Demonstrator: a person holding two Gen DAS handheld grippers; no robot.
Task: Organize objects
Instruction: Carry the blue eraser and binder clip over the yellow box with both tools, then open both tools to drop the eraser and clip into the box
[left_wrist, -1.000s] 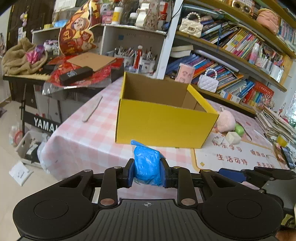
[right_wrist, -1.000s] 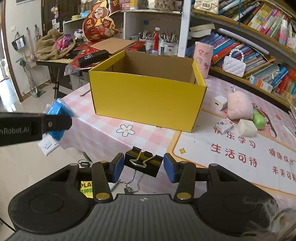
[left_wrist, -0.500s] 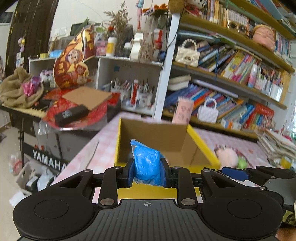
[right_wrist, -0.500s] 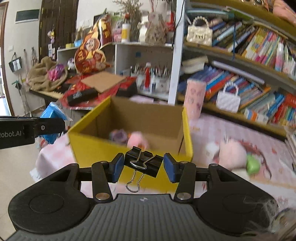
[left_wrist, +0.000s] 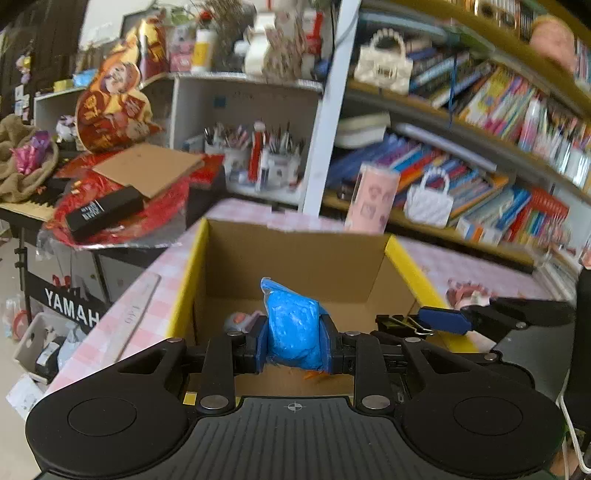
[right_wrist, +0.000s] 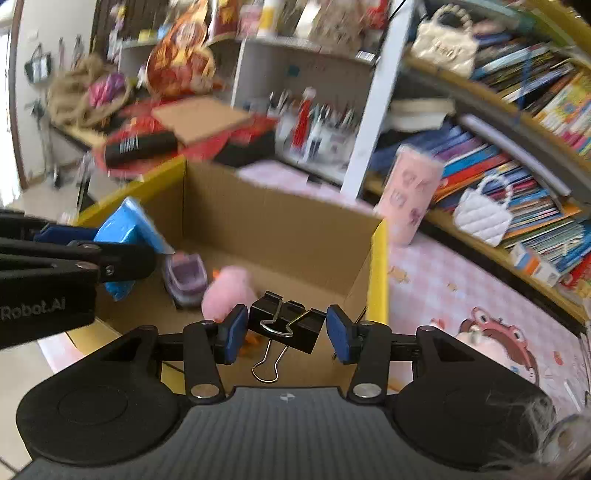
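My left gripper (left_wrist: 294, 341) is shut on a blue plastic packet (left_wrist: 293, 326) and holds it over the open yellow cardboard box (left_wrist: 192, 280). The packet also shows at the left of the right wrist view (right_wrist: 123, 230). My right gripper (right_wrist: 286, 328) has a black binder clip (right_wrist: 286, 326) between its blue pads, with small gaps at both sides, above the box's near right part (right_wrist: 378, 266). The clip shows in the left wrist view too (left_wrist: 400, 324). Inside the box lie a pink plush toy (right_wrist: 229, 291) and a purple toy (right_wrist: 184, 277).
The box stands on a pink checked table (left_wrist: 147, 291). A pink cup (right_wrist: 410, 199), white handbags and book shelves (right_wrist: 517, 155) stand behind. A cluttered side table (left_wrist: 110, 206) is at the left. A cartoon mat (right_wrist: 498, 343) lies to the right.
Both grippers have moved forward and over the box, so its inside and the toys in it now show. The right gripper's pads have spread slightly away from the binder clip.
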